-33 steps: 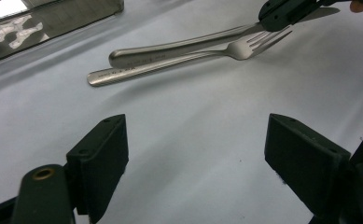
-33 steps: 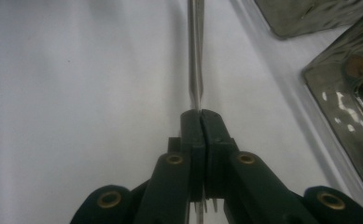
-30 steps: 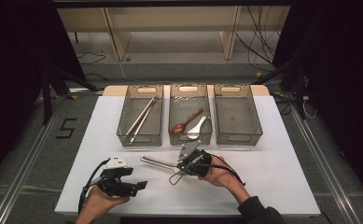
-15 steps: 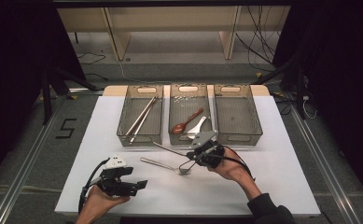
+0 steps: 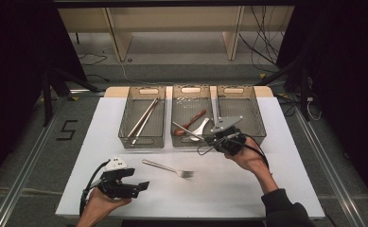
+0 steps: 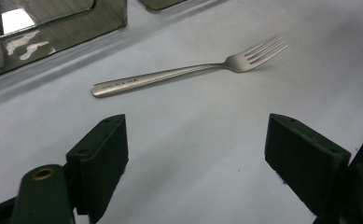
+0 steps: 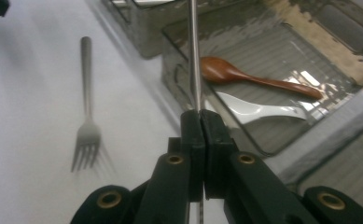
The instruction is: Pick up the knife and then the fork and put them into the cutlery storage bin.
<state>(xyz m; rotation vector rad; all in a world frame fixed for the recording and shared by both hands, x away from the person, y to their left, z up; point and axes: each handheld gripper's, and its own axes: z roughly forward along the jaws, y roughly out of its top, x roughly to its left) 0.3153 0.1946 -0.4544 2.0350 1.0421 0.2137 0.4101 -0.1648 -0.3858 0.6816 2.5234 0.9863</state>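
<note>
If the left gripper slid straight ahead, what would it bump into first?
Probably the fork: it lies on the table just ahead of the open left gripper, with nothing between them.

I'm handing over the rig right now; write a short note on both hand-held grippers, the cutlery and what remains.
Right hand-held gripper: shut on a thin silver metal utensil handle, held above the near edge of the middle grey mesh bin; the utensil's working end cannot be made out.
Left hand-held gripper: open, empty, low at the near left of the white table.
Done: metal rods lie in the left bin; a brown wooden spoon and a white spoon lie in the middle bin.
Left: probably bin the held utensil, then the silver metal fork lying on the table.
</note>
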